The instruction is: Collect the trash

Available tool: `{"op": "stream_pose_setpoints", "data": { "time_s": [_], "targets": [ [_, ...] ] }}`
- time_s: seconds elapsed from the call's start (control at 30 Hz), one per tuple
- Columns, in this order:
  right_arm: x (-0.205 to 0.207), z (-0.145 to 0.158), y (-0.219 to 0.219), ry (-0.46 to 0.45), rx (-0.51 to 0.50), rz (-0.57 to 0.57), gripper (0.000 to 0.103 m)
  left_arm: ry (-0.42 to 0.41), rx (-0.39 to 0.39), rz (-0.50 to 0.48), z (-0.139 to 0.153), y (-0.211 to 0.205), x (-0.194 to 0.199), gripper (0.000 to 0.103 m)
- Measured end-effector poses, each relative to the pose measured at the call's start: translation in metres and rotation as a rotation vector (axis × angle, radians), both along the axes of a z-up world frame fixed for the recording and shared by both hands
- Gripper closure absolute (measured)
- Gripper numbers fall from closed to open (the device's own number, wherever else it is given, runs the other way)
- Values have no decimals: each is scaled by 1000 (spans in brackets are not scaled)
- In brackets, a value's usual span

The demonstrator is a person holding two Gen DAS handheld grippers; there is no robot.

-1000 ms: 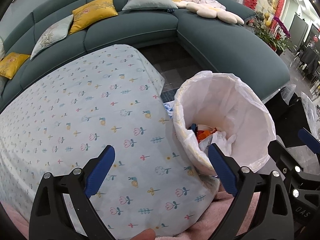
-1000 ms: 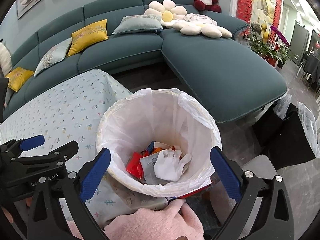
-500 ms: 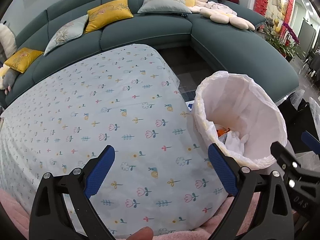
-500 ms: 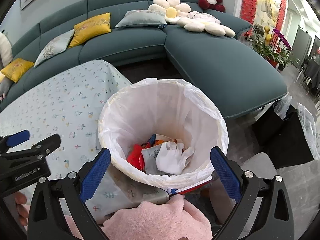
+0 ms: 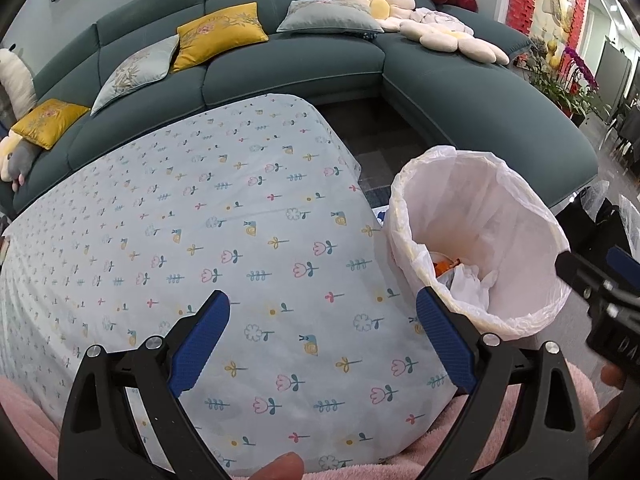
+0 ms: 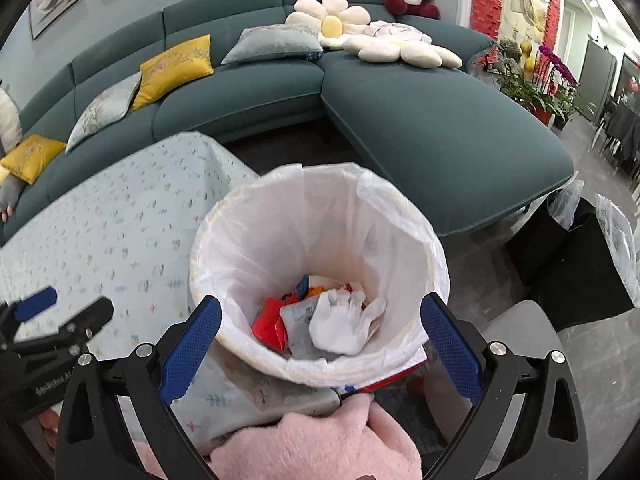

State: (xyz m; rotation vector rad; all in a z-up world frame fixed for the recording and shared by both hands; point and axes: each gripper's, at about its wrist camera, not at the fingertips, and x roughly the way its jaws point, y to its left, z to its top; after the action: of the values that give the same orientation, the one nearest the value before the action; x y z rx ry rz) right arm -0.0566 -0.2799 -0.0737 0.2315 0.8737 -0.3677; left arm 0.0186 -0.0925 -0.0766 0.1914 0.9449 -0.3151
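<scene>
left gripper (image 5: 322, 336) is held spread wide over the floral tablecloth (image 5: 192, 232), nothing between its blue pads (image 5: 200, 344). right gripper (image 6: 320, 344) is likewise spread and empty, poised above the trash bin (image 6: 436, 264), which is lined with a white bag and stands just beside the table's near corner. trash is seen at the bin's bottom: a crumpled white piece (image 6: 344, 326), a grey packet (image 6: 298, 326), red and orange wrappers (image 6: 270, 326). teal sectional sofa (image 5: 460, 92) is noted beyond, with yellow cushions (image 5: 220, 34).
</scene>
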Motion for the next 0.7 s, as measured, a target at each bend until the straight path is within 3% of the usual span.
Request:
{"op": "stream_pose_setpoints", "data": {
  "time_s": [0.2, 0.3, 0.47, 0.7],
  "targets": [
    [23, 8, -3, -56, -8, -8, 7, 3, -10, 4, 2, -5, 8, 13],
    [35, -6, 8, 1, -49, 4, 7, 4, -11, 0, 1, -7, 11, 13],
    [38, -5, 16, 4, -100, 7, 7, 19, -18, 8, -6, -8, 18, 13],
    [39, -11, 12, 27, -80, -4, 7, 32, -23, 19, -12, -8, 24, 13]
  ]
}}
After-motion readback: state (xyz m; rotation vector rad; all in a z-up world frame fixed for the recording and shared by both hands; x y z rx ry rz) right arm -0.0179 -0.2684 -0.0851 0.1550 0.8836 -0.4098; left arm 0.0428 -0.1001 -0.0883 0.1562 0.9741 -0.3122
